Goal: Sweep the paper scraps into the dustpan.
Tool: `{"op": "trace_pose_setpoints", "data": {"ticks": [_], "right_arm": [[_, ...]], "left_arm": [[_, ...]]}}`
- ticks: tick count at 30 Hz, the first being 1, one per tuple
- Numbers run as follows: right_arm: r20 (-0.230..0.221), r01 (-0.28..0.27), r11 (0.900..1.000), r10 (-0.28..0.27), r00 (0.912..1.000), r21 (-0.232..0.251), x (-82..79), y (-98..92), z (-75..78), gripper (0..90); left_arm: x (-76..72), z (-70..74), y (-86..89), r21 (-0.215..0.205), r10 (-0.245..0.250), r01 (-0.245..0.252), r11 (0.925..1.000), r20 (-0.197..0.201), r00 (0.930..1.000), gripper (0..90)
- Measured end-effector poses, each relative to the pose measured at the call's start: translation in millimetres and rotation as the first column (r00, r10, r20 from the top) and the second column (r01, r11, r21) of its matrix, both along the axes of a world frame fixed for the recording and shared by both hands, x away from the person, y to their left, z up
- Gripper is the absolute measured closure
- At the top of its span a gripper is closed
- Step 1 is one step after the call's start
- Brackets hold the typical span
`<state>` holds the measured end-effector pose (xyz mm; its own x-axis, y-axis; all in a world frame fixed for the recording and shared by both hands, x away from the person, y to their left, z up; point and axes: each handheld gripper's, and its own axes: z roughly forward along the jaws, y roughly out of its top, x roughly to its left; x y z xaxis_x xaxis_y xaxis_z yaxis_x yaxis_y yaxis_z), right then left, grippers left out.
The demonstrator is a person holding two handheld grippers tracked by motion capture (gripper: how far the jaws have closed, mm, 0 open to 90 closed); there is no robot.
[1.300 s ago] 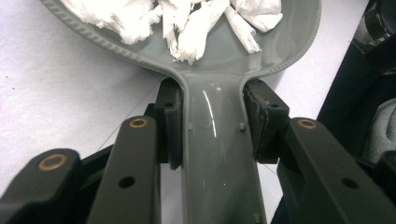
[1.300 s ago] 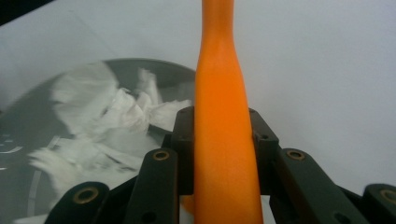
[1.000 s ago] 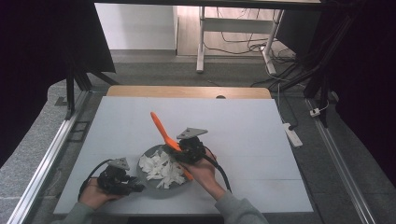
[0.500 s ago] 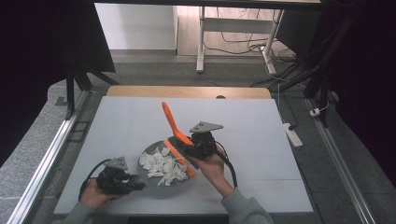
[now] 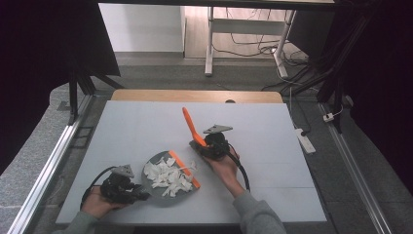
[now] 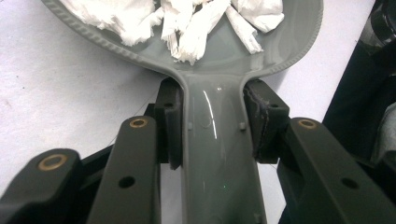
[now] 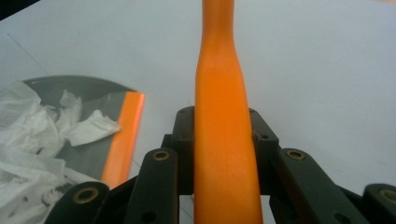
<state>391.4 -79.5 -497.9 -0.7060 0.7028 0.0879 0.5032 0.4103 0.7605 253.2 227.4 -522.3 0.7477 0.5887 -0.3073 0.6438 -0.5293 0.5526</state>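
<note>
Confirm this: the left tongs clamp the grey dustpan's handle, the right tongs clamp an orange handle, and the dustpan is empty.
Not empty. The dustpan holds torn white paper scraps, as the high view shows. The rest stands: the left tongs clamp its handle and the right tongs clamp the orange handle.

Dustpan [image 5: 160,187]: grey, orange lip. Paper scraps [image 5: 168,175]: white. Brush handle [image 5: 191,126]: orange. Table [image 5: 272,141]: pale grey. Gripper jaws: black.

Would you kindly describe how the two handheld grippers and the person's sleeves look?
Both the left gripper and the right gripper are black, each topped by a grey three-cornered plate and trailing a black cable. Their jaws are black bars with brass-coloured rivets. The sleeves are grey.
</note>
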Motion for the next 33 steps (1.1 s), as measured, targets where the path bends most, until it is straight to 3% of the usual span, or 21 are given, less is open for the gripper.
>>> {"op": "trace_pose_setpoints", "data": {"ticks": [3, 8, 12, 14, 18, 26, 33], "right_arm": [[-0.02, -0.039, 0.999, 0.039, 0.9991, 0.0, -2.7, 16.7, -5.5, 70.4], [-0.062, -0.098, 0.994, 0.101, 0.9929, 0.055, -21.4, 40.0, -4.1, 70.4], [-0.06, -0.173, 0.981, 0.178, 0.9821, 0.089, -45.9, 54.9, 5.9, 70.3], [-0.029, -0.199, 0.976, 0.202, 0.9789, 0.092, -54.4, 58.1, 13.8, 70.3], [0.058, -0.203, 0.976, 0.199, 0.9783, 0.079, -57.0, 52.5, 29.4, 70.3], [0.075, -0.178, 0.971, 0.167, 0.983, 0.16, -42.9, 23.8, 43.4, 70.3], [0.08, -0.165, 0.966, 0.151, 0.9852, 0.201, -41.1, 8.2, 53.9, 70.3]], "left_arm": [[0.2, -0.5, -1.1, -0.002, 0.004, -0.004, 1.0, 0.003, 1.0, 61.2], [0.2, -3.1, -3.2, 0.0, 0.01, -0.01, 1.0, 0.008, 0.9999, 61.2], [-0.8, -4.9, -2.4, -0.011, 0.013, -0.013, 0.9998, 0.016, 0.9998, 61.1], [-1.1, -5.2, -2.5, -0.015, 0.014, -0.014, 0.9998, 0.021, 0.9997, 61.1], [-1.6, -5.9, -1.9, -0.021, 0.02, -0.02, 0.9996, 0.032, 0.9993, 61.1], [-2.4, -5.1, -1.0, -0.046, 0.031, -0.028, 0.9985, 0.061, 0.9977, 61.1], [-3.3, -3.6, 0.8, -0.078, 0.043, -0.037, 0.9962, 0.067, 0.9969, 61.1]]}}
